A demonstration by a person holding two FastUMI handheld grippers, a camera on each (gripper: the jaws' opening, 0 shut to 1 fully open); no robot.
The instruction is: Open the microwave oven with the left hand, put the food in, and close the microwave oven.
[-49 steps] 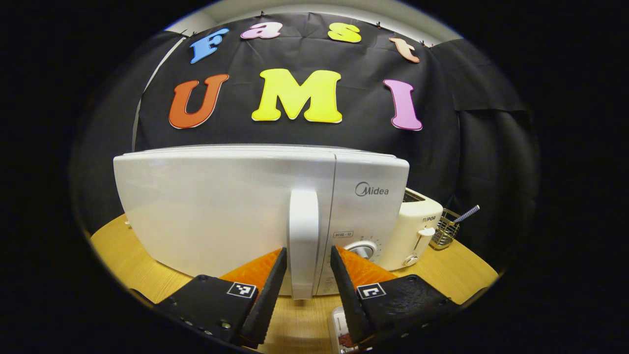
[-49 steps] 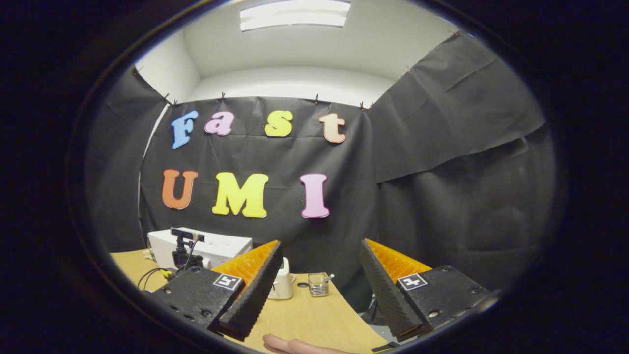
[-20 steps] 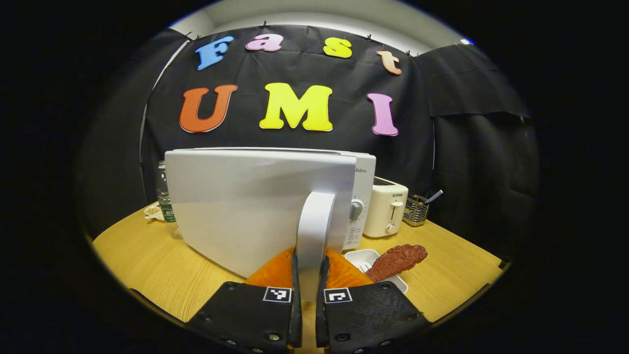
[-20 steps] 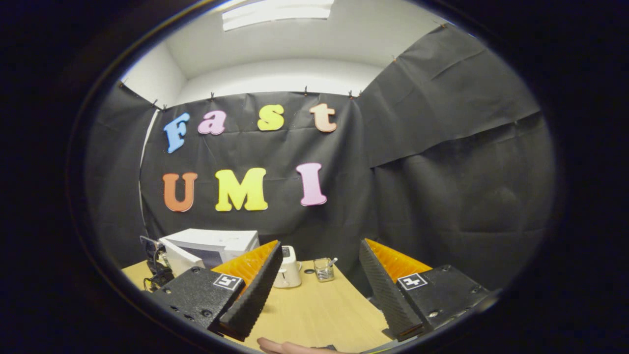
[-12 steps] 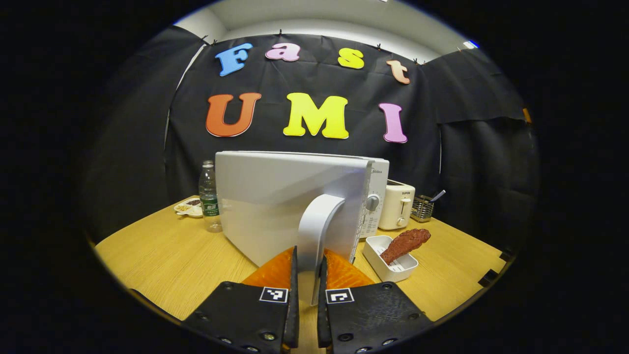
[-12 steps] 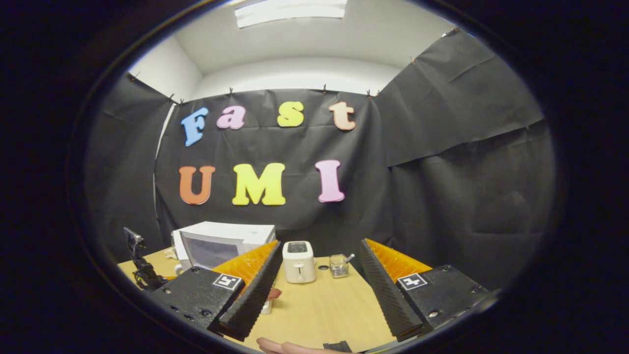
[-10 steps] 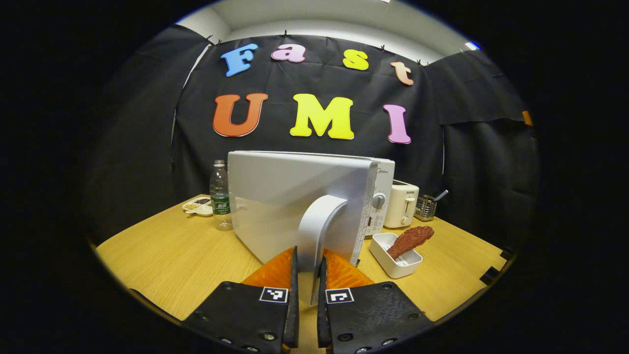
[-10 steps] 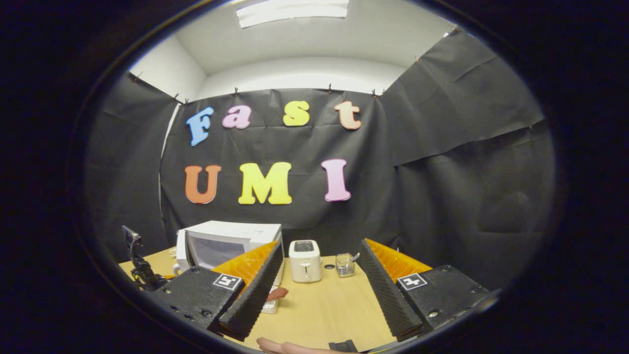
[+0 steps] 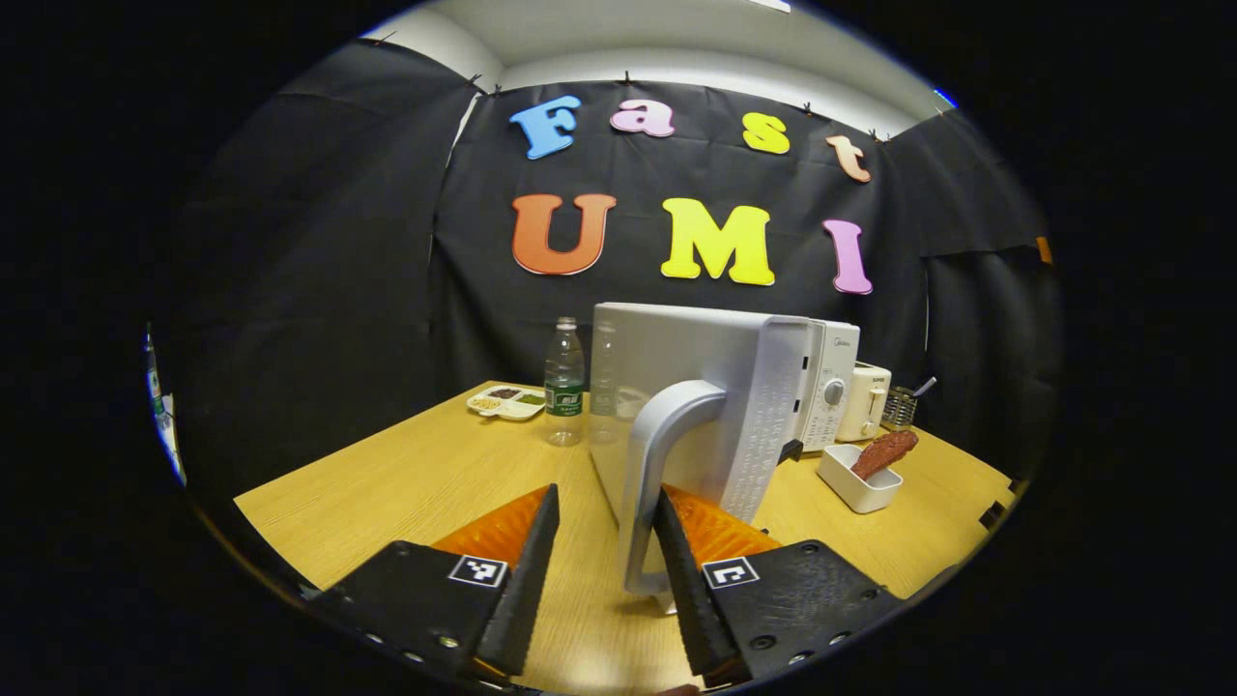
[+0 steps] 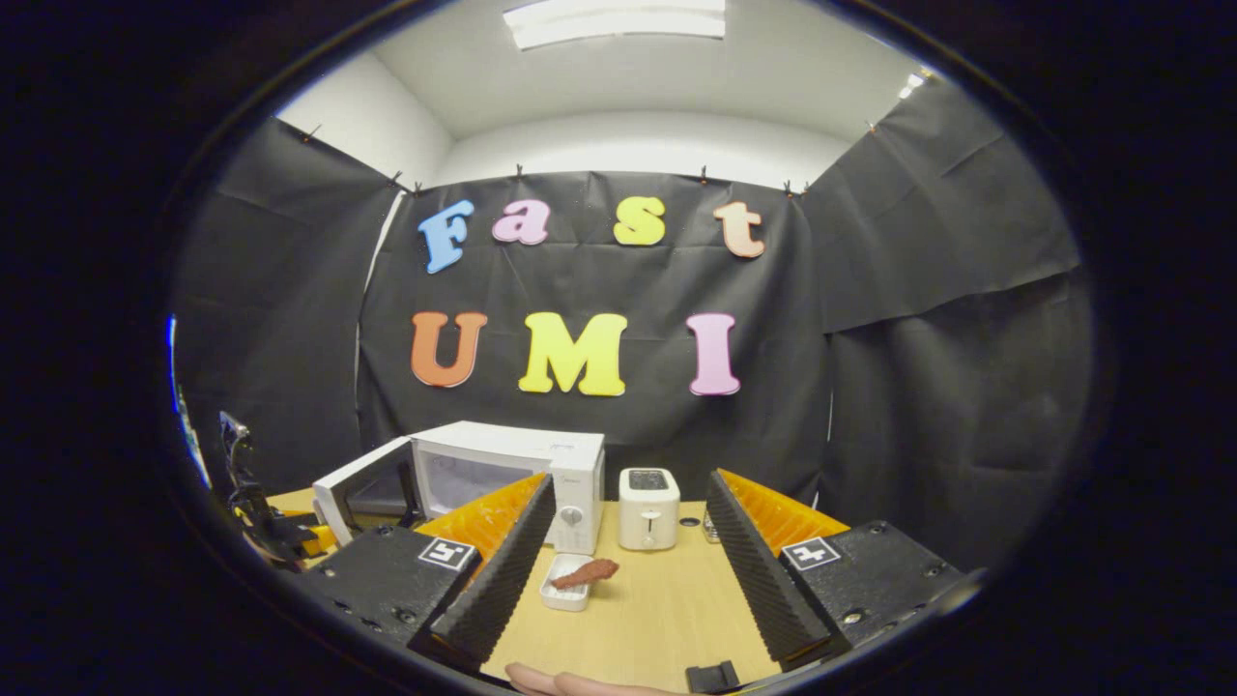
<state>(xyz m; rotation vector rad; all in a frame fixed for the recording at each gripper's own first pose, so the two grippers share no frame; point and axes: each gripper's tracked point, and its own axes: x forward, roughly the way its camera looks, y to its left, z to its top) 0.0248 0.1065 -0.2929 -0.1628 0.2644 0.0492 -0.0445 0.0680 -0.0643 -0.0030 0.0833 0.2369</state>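
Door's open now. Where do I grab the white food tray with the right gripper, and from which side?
Take the white tray by its near short wall, coming from the front of the table with the right gripper, one finger inside and one outside. The reddish food lies slanted with its raised end overhanging the far right, so the near end looks free. The open microwave door stands to the tray's left, so keep clear of that side.

The left gripper view sits low, very near the open white microwave door (image 9: 705,406). The right gripper view looks from farther back; both share the wooden counter (image 10: 638,619).
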